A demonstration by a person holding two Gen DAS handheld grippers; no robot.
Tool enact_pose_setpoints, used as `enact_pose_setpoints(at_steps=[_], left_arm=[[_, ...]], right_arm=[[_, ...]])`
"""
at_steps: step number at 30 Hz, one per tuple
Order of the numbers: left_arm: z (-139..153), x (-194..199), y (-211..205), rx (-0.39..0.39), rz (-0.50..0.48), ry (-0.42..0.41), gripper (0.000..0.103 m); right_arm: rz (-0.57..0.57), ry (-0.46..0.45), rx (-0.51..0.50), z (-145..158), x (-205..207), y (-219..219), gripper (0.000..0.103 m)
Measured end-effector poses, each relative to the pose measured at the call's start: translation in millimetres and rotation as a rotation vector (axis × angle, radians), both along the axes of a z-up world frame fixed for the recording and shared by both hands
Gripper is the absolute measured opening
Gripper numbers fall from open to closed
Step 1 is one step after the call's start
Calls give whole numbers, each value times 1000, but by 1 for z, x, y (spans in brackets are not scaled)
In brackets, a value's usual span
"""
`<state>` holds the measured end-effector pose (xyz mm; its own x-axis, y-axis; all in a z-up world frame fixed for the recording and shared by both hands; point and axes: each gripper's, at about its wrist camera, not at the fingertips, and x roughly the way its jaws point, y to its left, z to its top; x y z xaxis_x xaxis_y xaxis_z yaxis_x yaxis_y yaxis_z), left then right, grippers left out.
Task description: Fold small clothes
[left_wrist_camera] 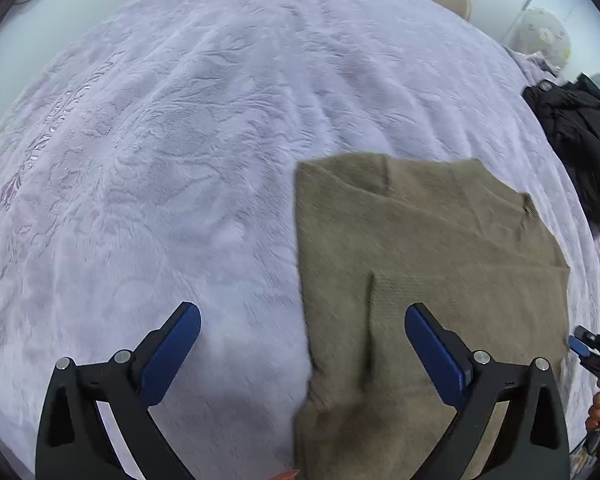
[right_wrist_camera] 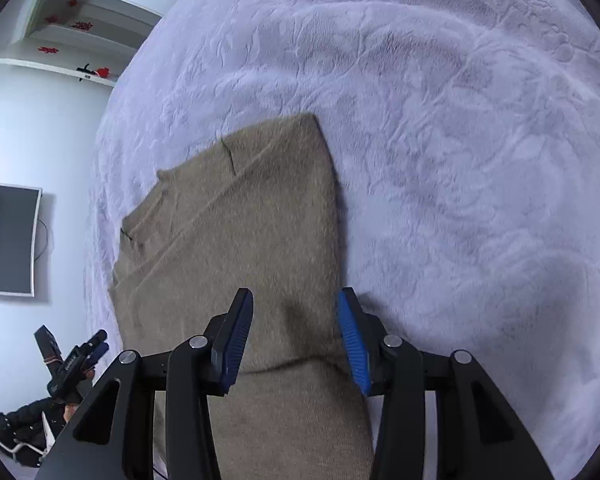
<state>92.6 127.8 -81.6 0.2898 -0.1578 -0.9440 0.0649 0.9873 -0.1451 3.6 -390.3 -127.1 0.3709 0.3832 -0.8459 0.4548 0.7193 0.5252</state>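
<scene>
the folded tan sweater point(left_wrist_camera: 420, 248) lies flat on the lavender bed cover point(left_wrist_camera: 160, 140), well apart from the dark clothes point(left_wrist_camera: 576, 136) at the cover's edge. left gripper point(left_wrist_camera: 302, 354): jaws fully spread, empty, straddling the sweater's side edge. right gripper point(right_wrist_camera: 296, 338): jaws partly spread above the sweater, gripping nothing.

Left gripper point(left_wrist_camera: 302, 350) fingers spread wide; right gripper point(right_wrist_camera: 296, 336) half-open.
</scene>
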Motion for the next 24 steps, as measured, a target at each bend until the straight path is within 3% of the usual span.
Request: enact_pose_setpoints(at_steps=[3, 10, 15, 21, 24], left_arm=[[-4, -15, -17, 35, -31, 4, 102], [-21, -50, -46, 76, -107, 60, 102], [-24, -66, -45, 50, -85, 106, 102], [-34, -80, -41, 89, -93, 165, 102], [-32, -89, -42, 85, -108, 173, 102]], right_arm=[[74, 107, -134, -18, -5, 16, 47], [197, 125, -309, -11, -24, 46, 46], [151, 114, -287, 3, -40, 53, 48], [149, 106, -265, 15, -56, 72, 49], [148, 115, -247, 18, -61, 84, 56]])
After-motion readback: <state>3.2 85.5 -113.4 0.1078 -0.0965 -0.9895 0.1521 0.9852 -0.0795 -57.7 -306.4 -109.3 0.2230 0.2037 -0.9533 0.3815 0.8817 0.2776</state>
